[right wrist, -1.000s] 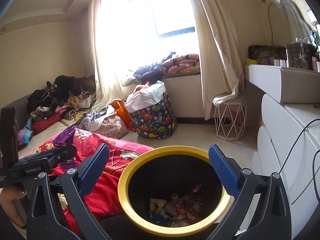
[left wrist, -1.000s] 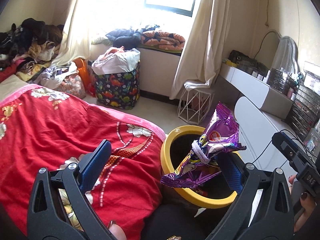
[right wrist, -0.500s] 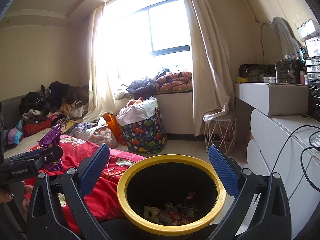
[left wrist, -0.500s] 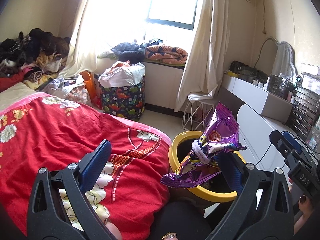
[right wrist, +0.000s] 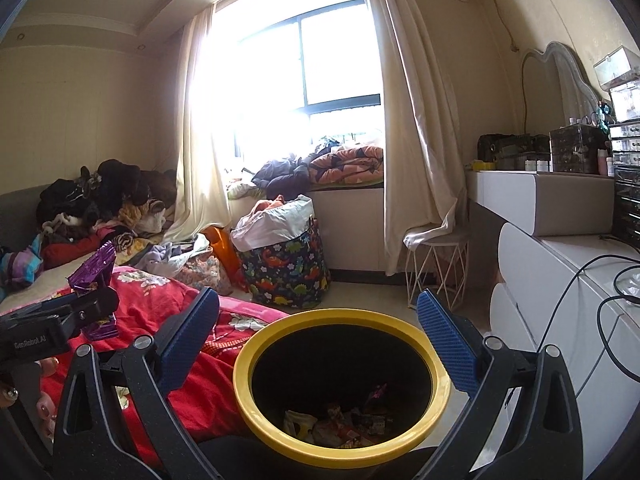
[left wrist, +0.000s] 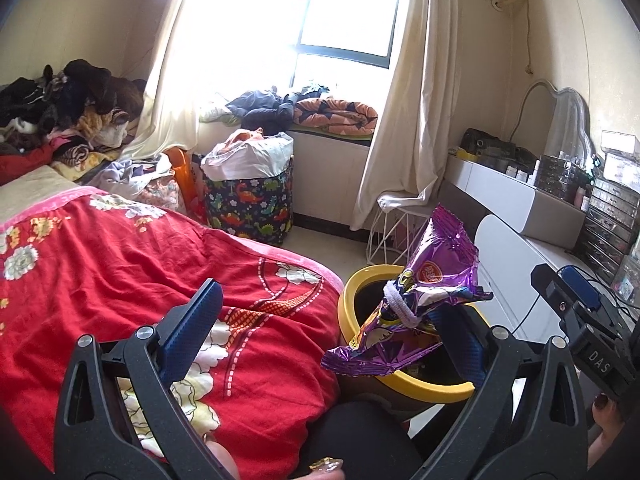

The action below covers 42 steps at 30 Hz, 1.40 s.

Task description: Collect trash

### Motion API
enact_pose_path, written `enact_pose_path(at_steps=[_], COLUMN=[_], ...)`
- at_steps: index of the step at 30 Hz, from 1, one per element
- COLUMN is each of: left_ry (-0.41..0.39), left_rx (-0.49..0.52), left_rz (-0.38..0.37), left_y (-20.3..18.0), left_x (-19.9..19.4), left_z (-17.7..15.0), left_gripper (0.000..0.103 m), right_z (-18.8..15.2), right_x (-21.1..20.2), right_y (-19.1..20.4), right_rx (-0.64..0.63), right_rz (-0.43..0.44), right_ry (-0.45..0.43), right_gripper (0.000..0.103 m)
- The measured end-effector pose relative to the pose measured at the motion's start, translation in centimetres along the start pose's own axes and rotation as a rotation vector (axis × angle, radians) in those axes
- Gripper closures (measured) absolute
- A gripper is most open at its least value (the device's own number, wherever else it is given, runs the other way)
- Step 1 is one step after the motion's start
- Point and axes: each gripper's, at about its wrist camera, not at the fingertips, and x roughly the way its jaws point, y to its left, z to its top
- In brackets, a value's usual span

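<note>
Left claw: my left gripper (left wrist: pixel 328 332) stands with its jaws wide apart, above the red bedspread (left wrist: pixel 120 272) and the near edge of the bin.
Wrapper: a purple snack bag (left wrist: pixel 424 292) clings to the inner face of my left gripper's right finger (left wrist: pixel 460 348); the other finger is well clear of it, so nothing pinches it. I cannot tell what keeps it there.
Band: a white hair tie (left wrist: pixel 400 306) loops around the bag's crumpled waist.
Wrapper's place: in the left wrist view the bag overlaps the yellow rim; in the right wrist view it sits well to the left, over the bed, at the tip of the left tool (right wrist: pixel 94 276). I cannot tell whether it is above the opening.
Right claw: my right gripper (right wrist: pixel 320 332) is also spread wide and empty, with the bin's mouth framed between its blue pads.
Bin: the yellow-rimmed trash bin (right wrist: pixel 276 436) stands on the floor just beside the bed, upright, with a few wrappers lying at its dark bottom.
Hands: my right hand (left wrist: pixel 608 424) grips the right tool's handle at the edge of the left view.
Around: a dinosaur-print laundry basket (right wrist: pixel 286 268) stands near the window, a white wire stool (right wrist: pixel 436 264) under the curtain, a white dresser (right wrist: pixel 560 264) to the right.
</note>
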Motion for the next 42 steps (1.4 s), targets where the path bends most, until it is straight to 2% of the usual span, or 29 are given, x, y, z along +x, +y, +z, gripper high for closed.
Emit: enact_pose_path(at_steps=[42], left_ry=[-0.001], left_rx=[-0.004], left_rz=[0.031], left_y=[0.21], left_x=[0.02], left_z=[-0.03], left_gripper=[0.011], right_z=[0.12], right_x=[0.3], right_y=[0.08], right_rx=[0.002], right_rz=[-0.009], right_ry=[0.006], right_gripper=[0.007])
